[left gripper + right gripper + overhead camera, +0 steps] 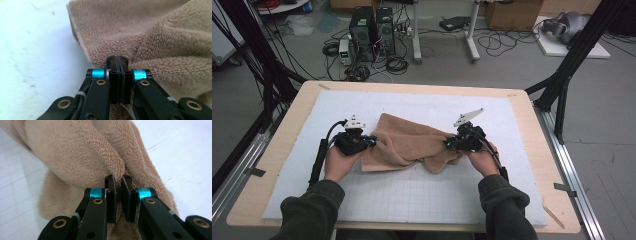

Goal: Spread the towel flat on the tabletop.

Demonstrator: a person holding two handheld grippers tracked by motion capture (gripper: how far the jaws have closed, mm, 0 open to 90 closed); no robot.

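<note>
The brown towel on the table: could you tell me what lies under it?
The towel lies on a white gridded mat; the mat under the bunched cloth is covered.

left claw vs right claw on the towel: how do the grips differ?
The left claw has its jaws pressed flat together on the towel; the right claw shows a narrow gap packed with bunched cloth. The left claw grips the towel's left side beside a flat edge, the right claw its right side amid thicker folds. Both are shut on the towel.
</note>
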